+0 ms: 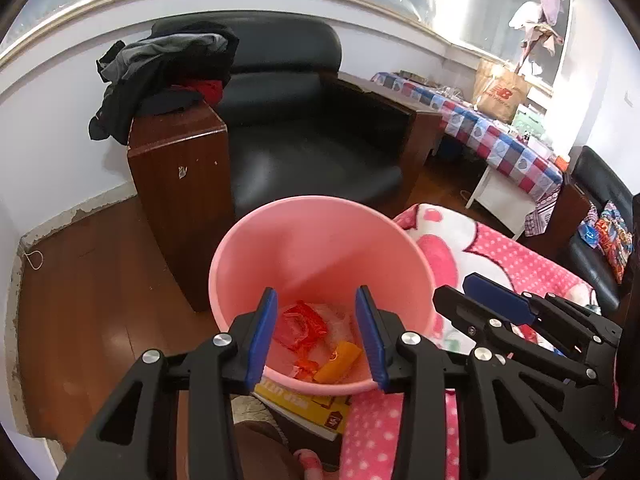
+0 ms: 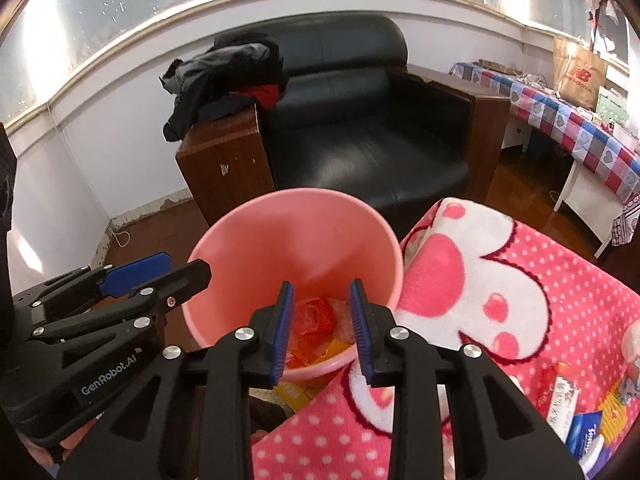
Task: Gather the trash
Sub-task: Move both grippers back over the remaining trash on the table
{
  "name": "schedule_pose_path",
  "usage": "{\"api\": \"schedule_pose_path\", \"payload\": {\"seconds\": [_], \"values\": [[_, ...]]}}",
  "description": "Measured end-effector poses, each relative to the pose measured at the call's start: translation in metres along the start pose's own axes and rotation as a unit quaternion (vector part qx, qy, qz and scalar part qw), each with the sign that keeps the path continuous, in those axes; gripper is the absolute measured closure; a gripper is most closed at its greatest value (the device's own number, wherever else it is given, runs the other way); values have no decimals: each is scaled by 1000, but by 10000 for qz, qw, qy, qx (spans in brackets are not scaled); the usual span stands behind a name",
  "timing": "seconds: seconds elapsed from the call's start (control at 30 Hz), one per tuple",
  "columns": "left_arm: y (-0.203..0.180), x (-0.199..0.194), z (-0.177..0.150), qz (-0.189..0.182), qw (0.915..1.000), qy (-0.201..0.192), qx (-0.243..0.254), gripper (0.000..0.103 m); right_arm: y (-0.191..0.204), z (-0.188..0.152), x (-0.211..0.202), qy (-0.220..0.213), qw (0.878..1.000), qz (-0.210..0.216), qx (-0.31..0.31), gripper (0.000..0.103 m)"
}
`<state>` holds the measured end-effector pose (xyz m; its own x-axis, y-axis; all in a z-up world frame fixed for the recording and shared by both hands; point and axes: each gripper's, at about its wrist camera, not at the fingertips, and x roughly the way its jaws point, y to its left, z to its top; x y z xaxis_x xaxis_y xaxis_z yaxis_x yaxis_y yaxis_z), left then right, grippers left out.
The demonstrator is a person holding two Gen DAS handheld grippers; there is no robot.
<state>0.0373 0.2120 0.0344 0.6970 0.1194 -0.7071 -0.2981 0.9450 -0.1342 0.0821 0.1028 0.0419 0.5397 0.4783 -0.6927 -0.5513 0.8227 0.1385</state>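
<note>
While hovering over the pink bin (image 1: 320,248), left claw (image 1: 316,332) released, blue pads (image 1: 262,336) apart with nothing between them. Right claw (image 2: 320,328) likewise parted, narrower, nothing gripped; seen from the left view angled in from the side, just beside the bin's rim. Both tilted down toward the bin mouth.

Inside the bin, at the bottom: a red wrapper (image 1: 300,326), an orange piece (image 1: 338,366) and some pale crumpled film, lying loose. Under the bin's near edge, a yellow printed sheet (image 1: 320,408), partly hidden. Beside the bin, touching or nearly touching its right wall, a pink dotted blanket (image 2: 500,280) spread over what seems to be a tabletop or bed; cannot tell which.

More trash (image 2: 572,404) at the blanket's lower right corner in the right view: small packets and boxes in red, white, blue and yellow, well apart from the bin.

Judged as the moment just after a drop, with the next pick-up due. To do it well: swing the right claw across to the packets, open wider before descending, close on one item only, avoid pinching blanket fleece. Carry high enough to clear the rim, release only when squarely above the opening. Worth keeping the left claw clear of the right one's path.
</note>
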Motion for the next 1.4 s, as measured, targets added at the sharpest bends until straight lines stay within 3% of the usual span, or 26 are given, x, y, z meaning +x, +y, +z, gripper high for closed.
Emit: {"api": "schedule_pose_path", "payload": {"seconds": [0.37,0.9,1.4], "values": [[-43,-39,-13,-378,9987,-209,256,57,-25,-20,-57,-338,9992,-91,180,74],[-122,-56,-45,-1153,9897,-173,834,53,-112,-79,-127,-434,9917,-854,858,74],[-187,-24,-89,-1769,9724,492,1442,53,-203,-164,-167,-226,9689,-1699,1787,74]]}}
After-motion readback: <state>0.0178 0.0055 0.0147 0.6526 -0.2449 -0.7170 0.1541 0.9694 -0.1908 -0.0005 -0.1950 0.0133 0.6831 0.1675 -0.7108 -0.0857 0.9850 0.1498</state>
